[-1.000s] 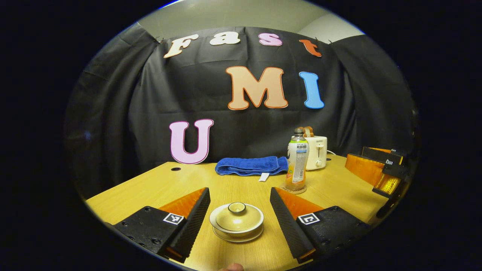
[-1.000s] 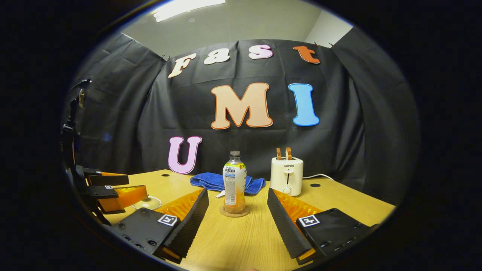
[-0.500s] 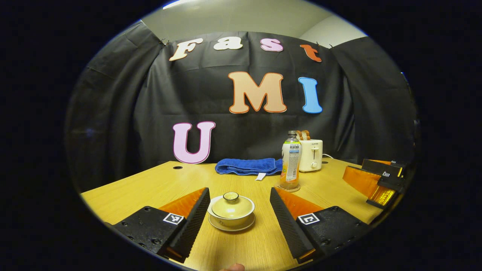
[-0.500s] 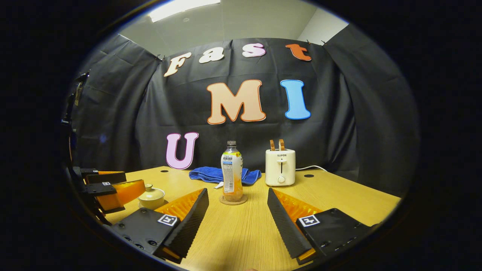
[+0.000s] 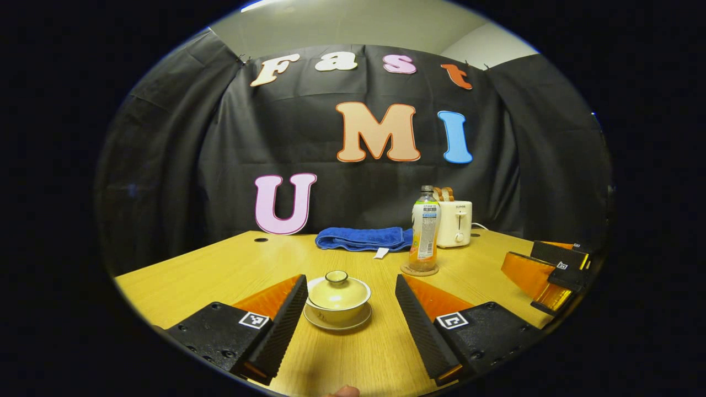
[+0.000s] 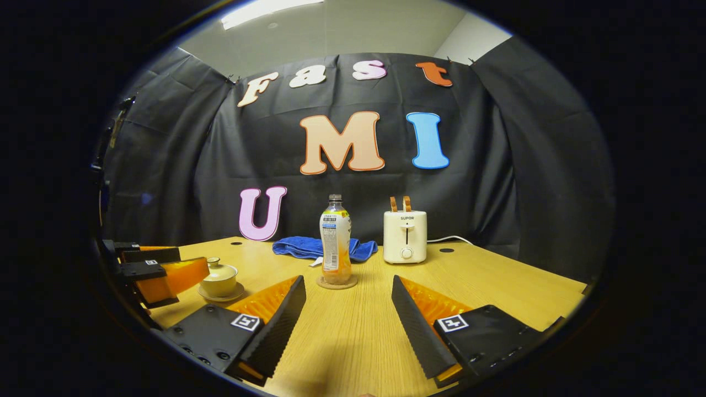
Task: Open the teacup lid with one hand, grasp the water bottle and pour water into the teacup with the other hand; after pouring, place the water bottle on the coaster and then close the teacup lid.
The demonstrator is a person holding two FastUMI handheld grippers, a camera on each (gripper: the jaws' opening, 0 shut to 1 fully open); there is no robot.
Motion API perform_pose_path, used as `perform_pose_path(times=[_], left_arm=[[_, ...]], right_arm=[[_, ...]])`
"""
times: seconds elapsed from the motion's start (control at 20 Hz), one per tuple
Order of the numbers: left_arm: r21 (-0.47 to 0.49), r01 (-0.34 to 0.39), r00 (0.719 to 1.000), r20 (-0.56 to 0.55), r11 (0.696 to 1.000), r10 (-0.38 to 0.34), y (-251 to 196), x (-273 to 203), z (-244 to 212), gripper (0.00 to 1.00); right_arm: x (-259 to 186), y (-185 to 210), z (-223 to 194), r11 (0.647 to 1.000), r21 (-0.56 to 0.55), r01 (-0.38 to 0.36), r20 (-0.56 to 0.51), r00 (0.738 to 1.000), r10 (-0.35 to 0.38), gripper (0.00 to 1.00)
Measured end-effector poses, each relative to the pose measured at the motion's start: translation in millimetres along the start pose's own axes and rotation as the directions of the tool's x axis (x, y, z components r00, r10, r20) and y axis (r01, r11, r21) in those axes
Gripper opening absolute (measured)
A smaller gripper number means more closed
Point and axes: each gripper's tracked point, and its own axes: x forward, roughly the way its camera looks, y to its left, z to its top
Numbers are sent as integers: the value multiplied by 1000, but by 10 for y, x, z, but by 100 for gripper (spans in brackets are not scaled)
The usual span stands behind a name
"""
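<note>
Left gripper (image 5: pixel 351 320): fingers spread wide, low over the wooden table (image 5: pixel 220 270), holding nothing; the lidded teacup sits just ahead, between the fingertips but clear of both.
Right gripper (image 6: pixel 348 325): also spread wide and empty, lined up toward the bottle, which stands well ahead of it.
Teacup (image 5: pixel 337 300): pale glazed gaiwan on its saucer (image 5: pixel 337 323), upright, lid on. Likely light, hard, slick and breakable.
Lid knob (image 5: pixel 336 276): small ringed knob at the crown; judged the only sensible pinch point, needing a narrow, gentle close so the cup beneath is not dragged.
Water bottle (image 6: pixel 335 240): capped plastic bottle with orange liquid in its lower part, upright on a round coaster (image 6: pixel 337 283). Probably light, with walls that give; the labelled mid-body looks the steadiest grip.
Farther back: folded blue towel (image 5: pixel 361 239) and white toaster (image 6: pixel 405 237) against the black backdrop.
Stage: nothing taken hold of yet; lid lift appears to be first.
</note>
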Motion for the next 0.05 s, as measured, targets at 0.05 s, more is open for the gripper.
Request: perform_pose_path(times=[0.05], left_arm=[[-6,-5,1000,-21,1000,5,-2,-17,-44,94]], right_arm=[[14,0,-30,1000,0,-2,-11,1000,2,100]])
